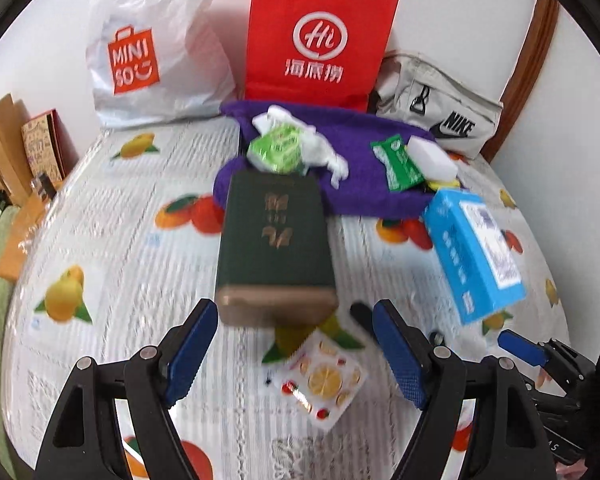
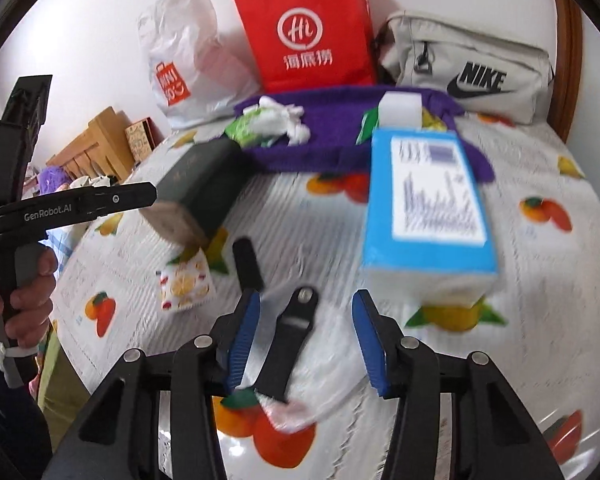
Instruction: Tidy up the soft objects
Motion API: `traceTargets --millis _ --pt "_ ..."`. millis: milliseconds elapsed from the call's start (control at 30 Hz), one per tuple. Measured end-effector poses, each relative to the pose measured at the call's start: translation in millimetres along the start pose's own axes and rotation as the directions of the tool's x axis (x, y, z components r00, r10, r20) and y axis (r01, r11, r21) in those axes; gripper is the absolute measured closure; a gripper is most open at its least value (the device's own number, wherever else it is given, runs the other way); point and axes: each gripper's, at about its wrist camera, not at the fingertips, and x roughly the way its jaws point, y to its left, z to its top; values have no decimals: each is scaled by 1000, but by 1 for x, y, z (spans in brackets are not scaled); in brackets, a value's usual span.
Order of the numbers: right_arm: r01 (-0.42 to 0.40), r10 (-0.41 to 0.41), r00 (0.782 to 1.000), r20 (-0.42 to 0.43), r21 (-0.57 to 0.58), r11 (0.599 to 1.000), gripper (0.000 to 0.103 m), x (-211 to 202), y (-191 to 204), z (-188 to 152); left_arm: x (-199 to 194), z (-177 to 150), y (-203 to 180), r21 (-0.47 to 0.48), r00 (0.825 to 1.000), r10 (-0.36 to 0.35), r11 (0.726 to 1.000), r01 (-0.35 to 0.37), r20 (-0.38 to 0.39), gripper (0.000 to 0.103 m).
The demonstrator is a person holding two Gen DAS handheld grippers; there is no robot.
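Observation:
A purple towel [image 1: 356, 168] lies at the back of the fruit-print cloth [image 1: 120, 264], with a green tissue pack [image 1: 278, 150], a green sachet [image 1: 400, 164] and a white sponge [image 1: 434, 156] on it. My left gripper [image 1: 292, 356] is open, just short of a dark green box [image 1: 274, 240]; a fruit-print packet [image 1: 324, 380] lies between its fingers. My right gripper [image 2: 304, 340] is open over a clear bag holding a black strap [image 2: 288, 344]. A blue box [image 2: 428, 208] stands ahead and to its right. The towel [image 2: 332, 140] shows behind it.
A white Miniso bag [image 1: 148, 52], a red paper bag [image 1: 320, 36] and a grey Nike pouch [image 1: 440, 112] stand against the back wall. Cardboard boxes [image 1: 4, 140] sit off the left edge. The left gripper's body [image 2: 76, 208] and the hand holding it are at left.

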Motion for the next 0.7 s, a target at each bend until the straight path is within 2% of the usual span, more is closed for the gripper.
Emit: traceTargets --millis 233,333,467,533,567,700 --pt "19 -20 998 -66 -16 1000 54 22 14 -20 12 -25 8 -7 999 -18 1000 18 -32 25" --pt "42 -44 994 -102 -20 999 62 32 17 -25 13 -31 13 -18 999 -31 999 31 -33 25" --pt "100 -106 990 -94 -69 993 64 39 27 -27 11 -37 20 -34 998 -50 998 49 -31 25" --pt "125 -133 988 -84 -97 987 74 41 31 -27 11 -39 22 -39 998 -53 998 52 -31 25" --pt "119 -128 988 -82 -111 987 80 41 34 -27 11 -39 22 -40 998 -56 998 55 -31 25" --pt "93 -100 991 -89 -84 992 81 32 28 -25 8 -43 26 -46 998 -63 997 61 -26 25"
